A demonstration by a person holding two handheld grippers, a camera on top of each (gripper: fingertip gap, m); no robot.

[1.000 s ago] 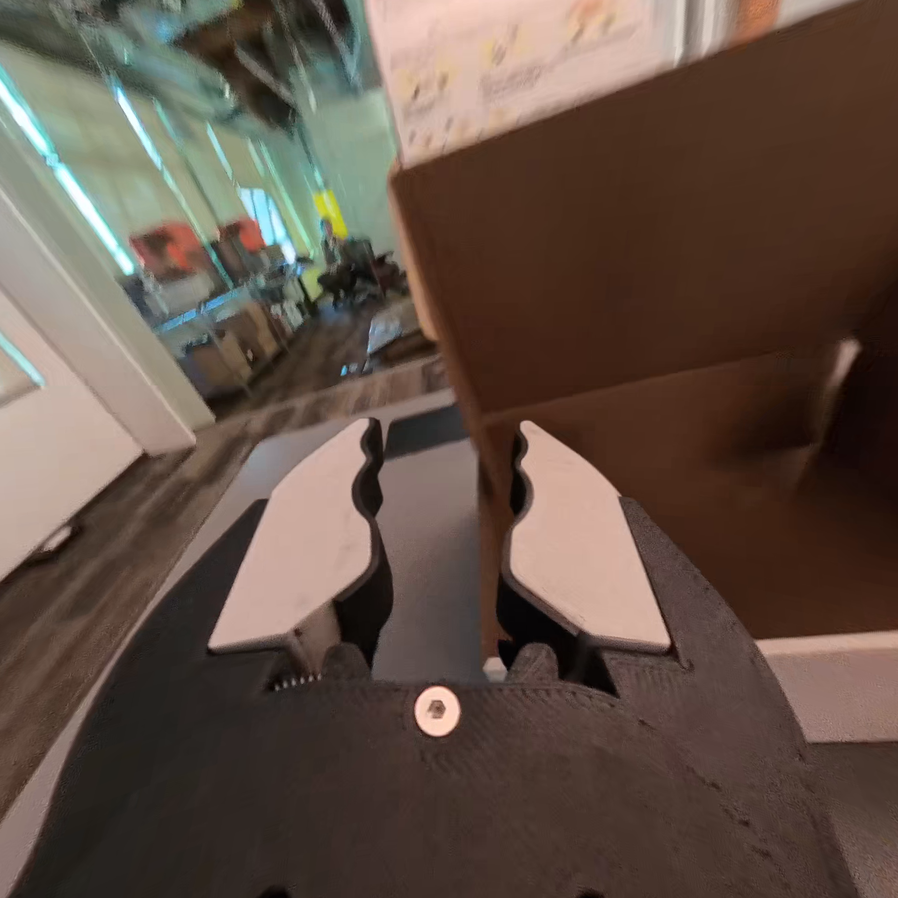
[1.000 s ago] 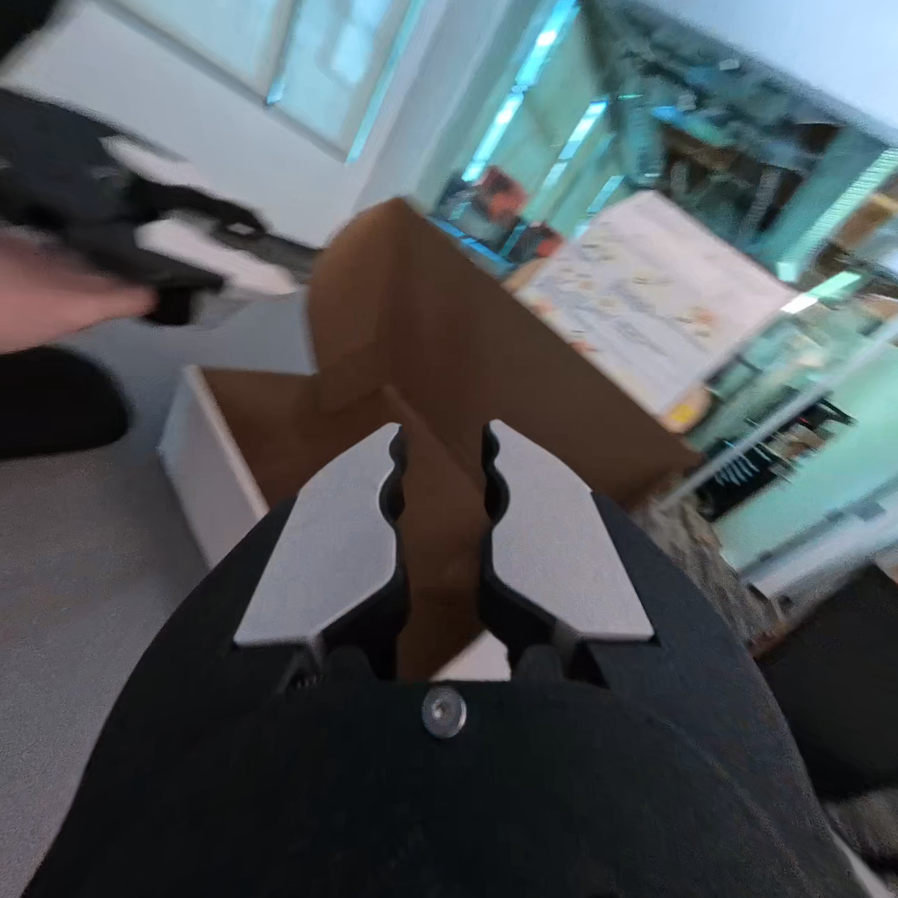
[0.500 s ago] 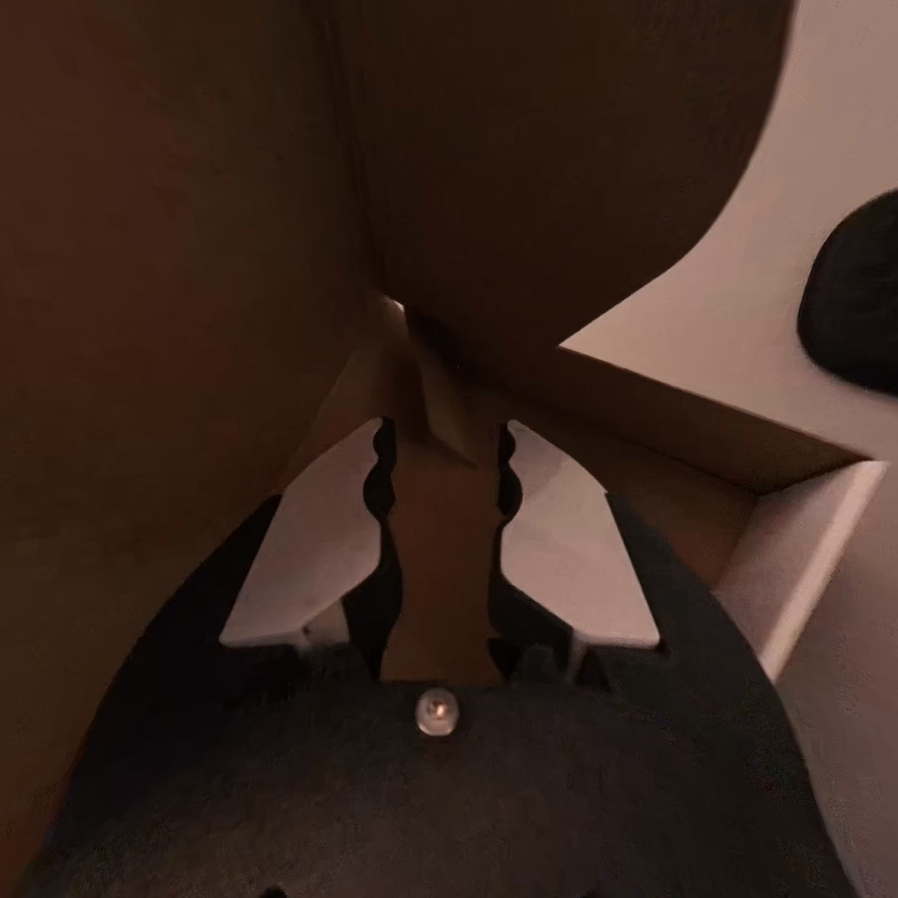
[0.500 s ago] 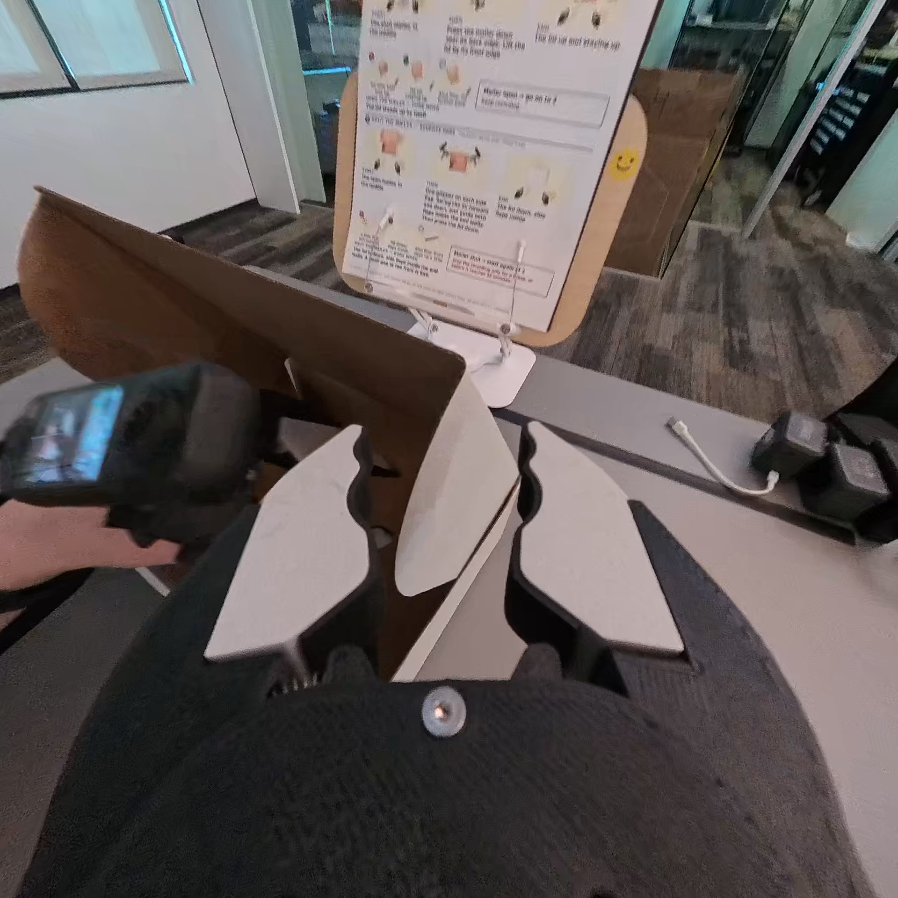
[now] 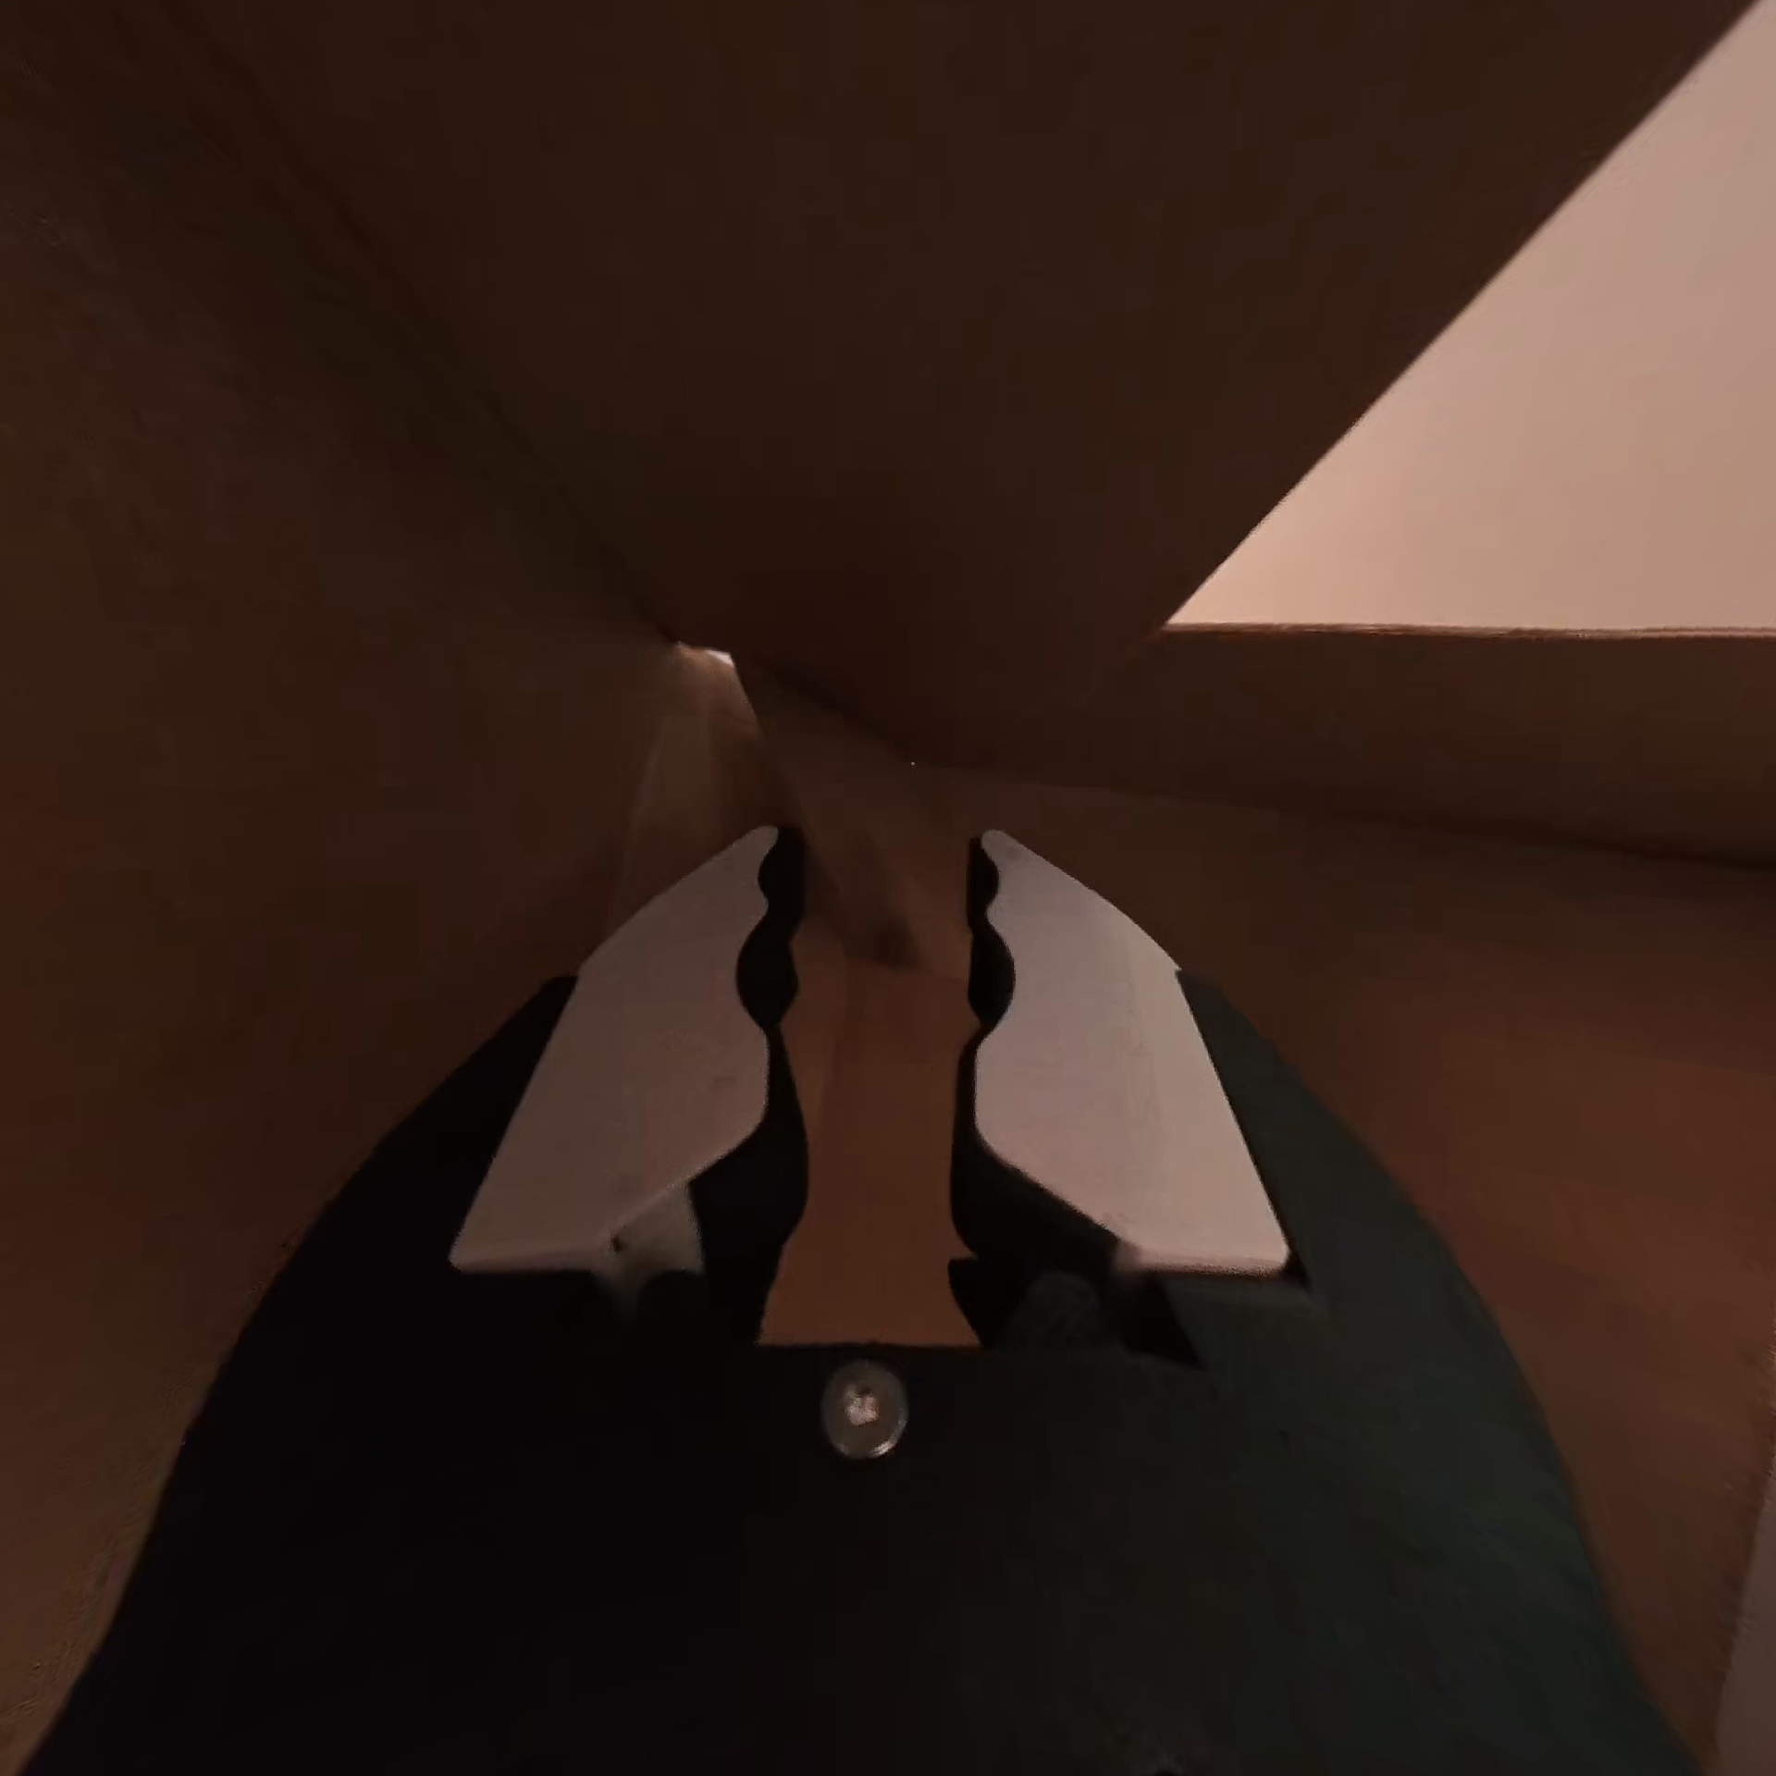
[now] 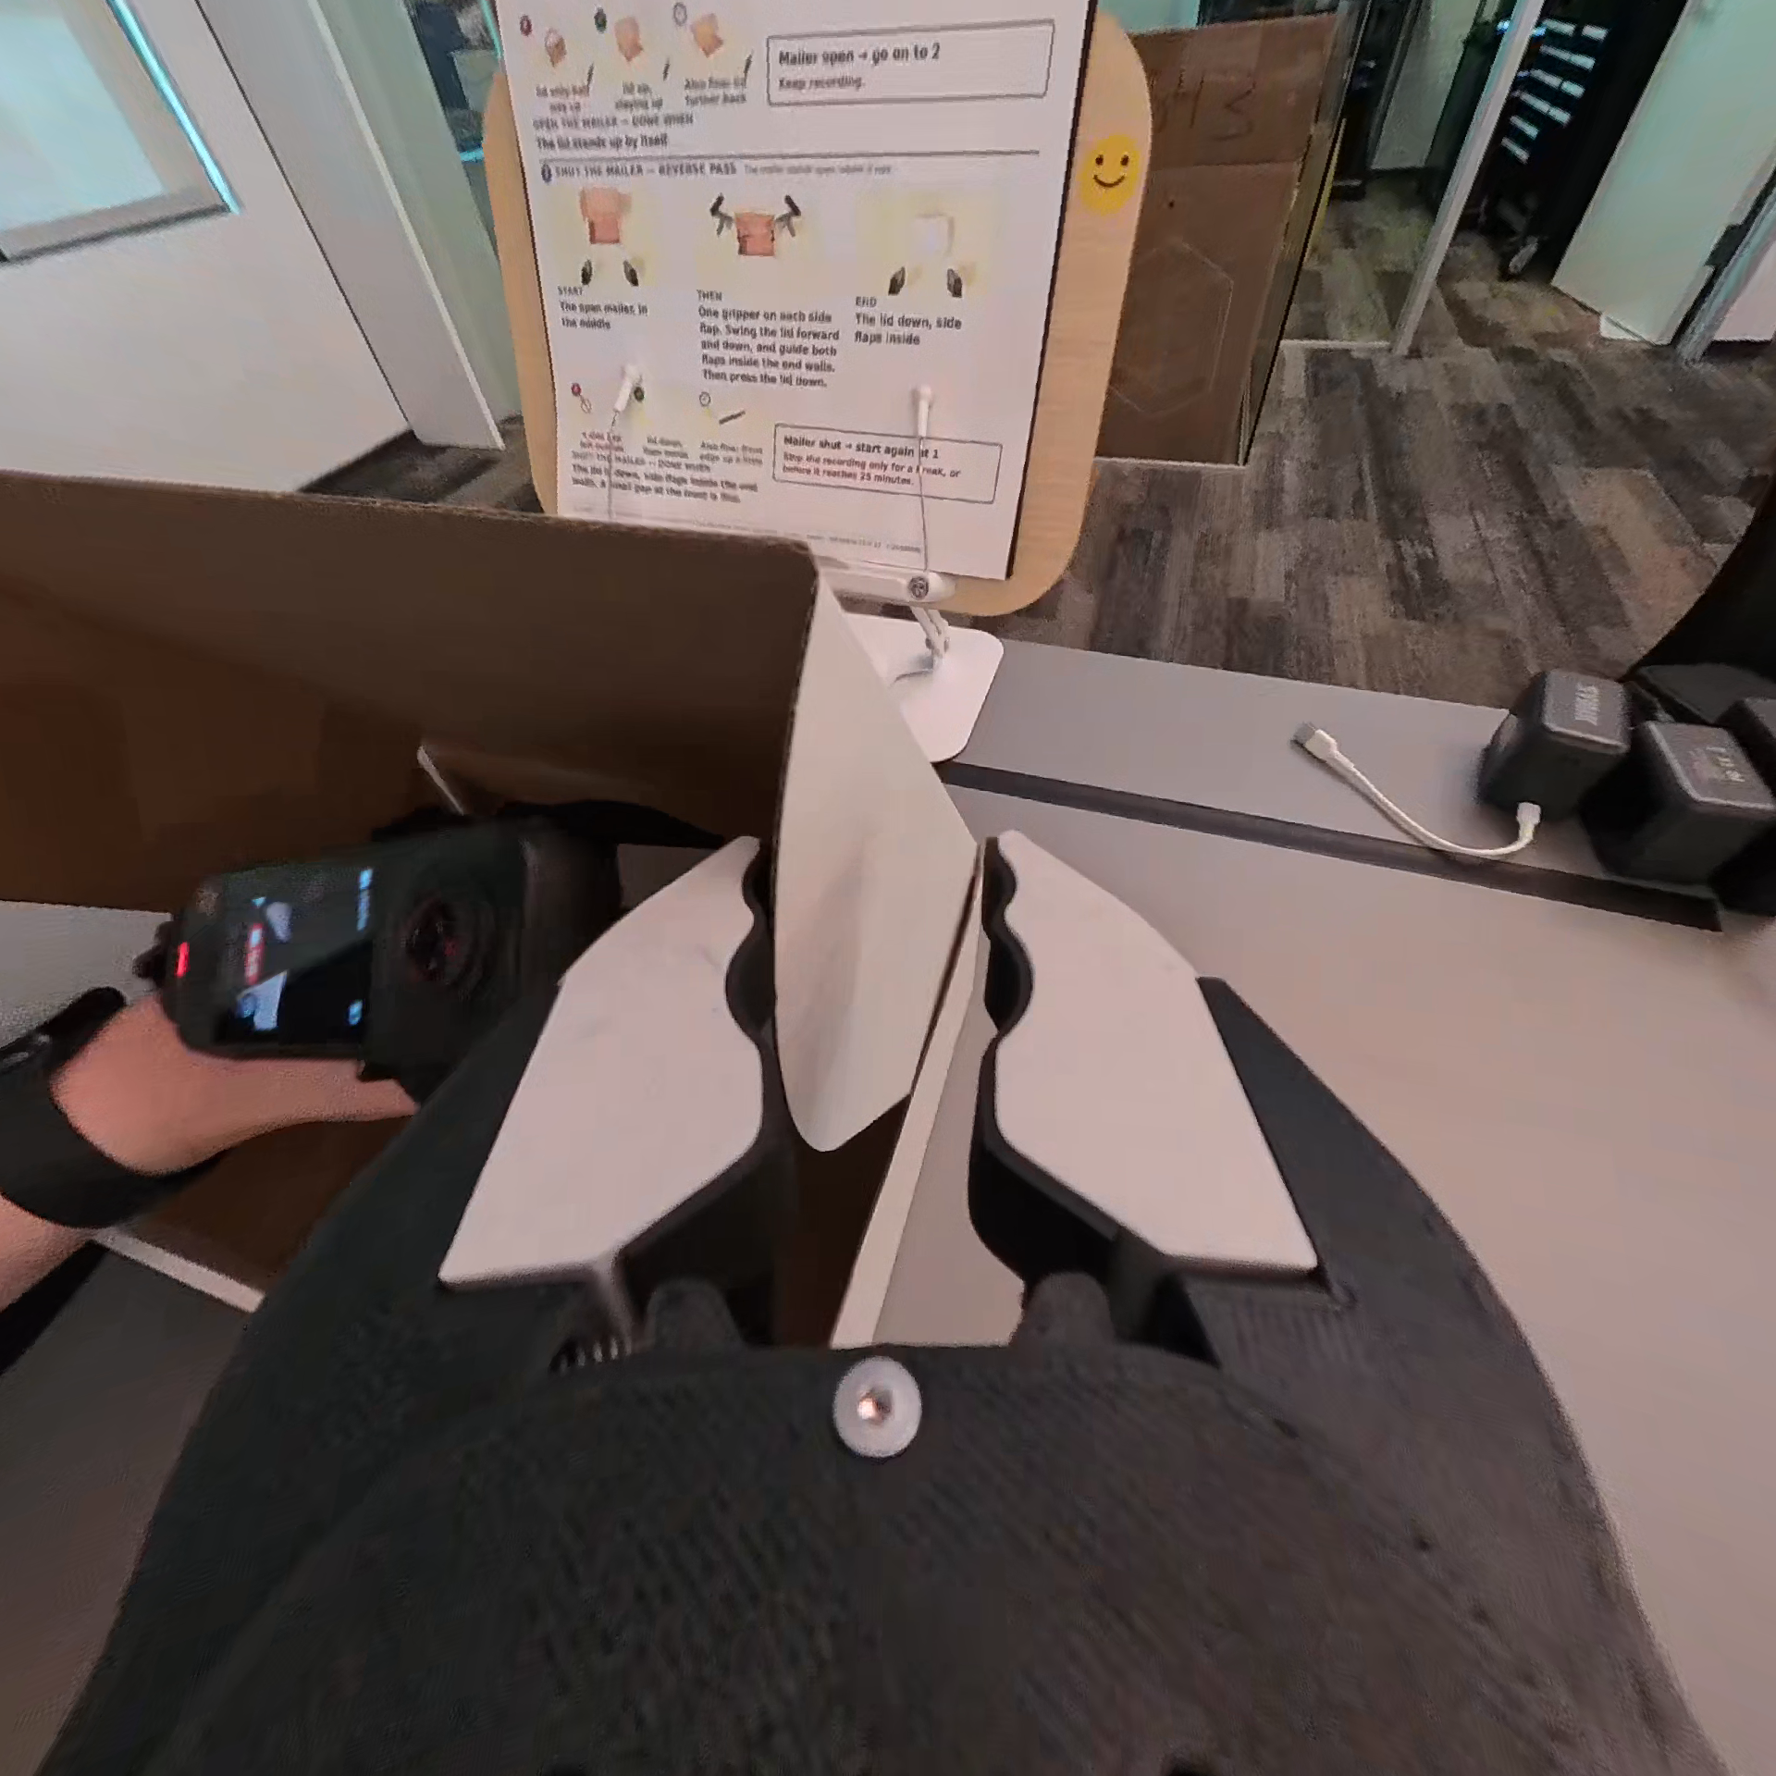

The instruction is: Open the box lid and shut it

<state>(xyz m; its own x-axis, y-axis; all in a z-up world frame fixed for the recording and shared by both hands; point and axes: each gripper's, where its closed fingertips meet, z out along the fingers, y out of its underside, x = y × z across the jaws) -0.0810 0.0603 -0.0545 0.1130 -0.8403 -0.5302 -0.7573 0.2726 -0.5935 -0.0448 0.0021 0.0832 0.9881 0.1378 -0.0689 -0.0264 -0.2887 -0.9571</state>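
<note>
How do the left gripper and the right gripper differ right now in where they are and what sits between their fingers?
The left gripper is inside the brown cardboard box, in dim light under the lid; the right gripper is outside, at the box's end over the grey table. The left gripper has only the box's inside beyond its gap; the right gripper straddles the lid's white side flap. Both stand open, clamping nothing.

An instruction sheet (image 6: 788,279) stands on a white stand (image 6: 947,687) at the grey bench (image 6: 1442,1009) edge; a white cable (image 6: 1393,802) reaches black chargers (image 6: 1634,778).
</note>
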